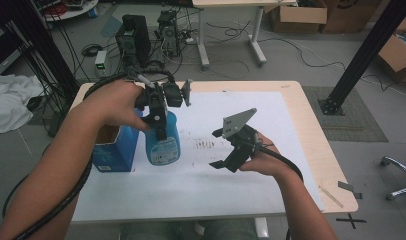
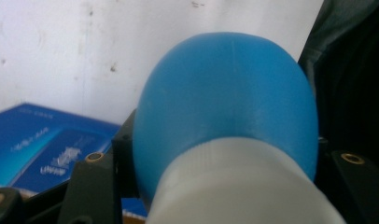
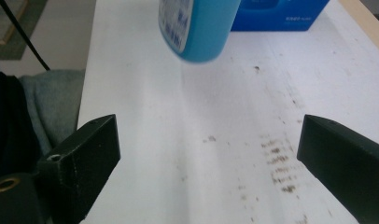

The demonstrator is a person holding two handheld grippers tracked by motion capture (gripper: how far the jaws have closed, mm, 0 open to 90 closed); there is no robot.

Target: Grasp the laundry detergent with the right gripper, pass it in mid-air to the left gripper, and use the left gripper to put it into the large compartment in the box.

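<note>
Left tongs (image 1: pixel 161 131) grip blue bottle (image 1: pixel 163 142) (lifted).

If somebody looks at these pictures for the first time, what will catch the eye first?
The eye goes first to the blue bottle, held by its neck in the left gripper and lifted off the white mat near the table's left side. Just behind it stands an open blue box. To the right, the right gripper hangs over the mat with its jaws wide apart and nothing between them.
</note>
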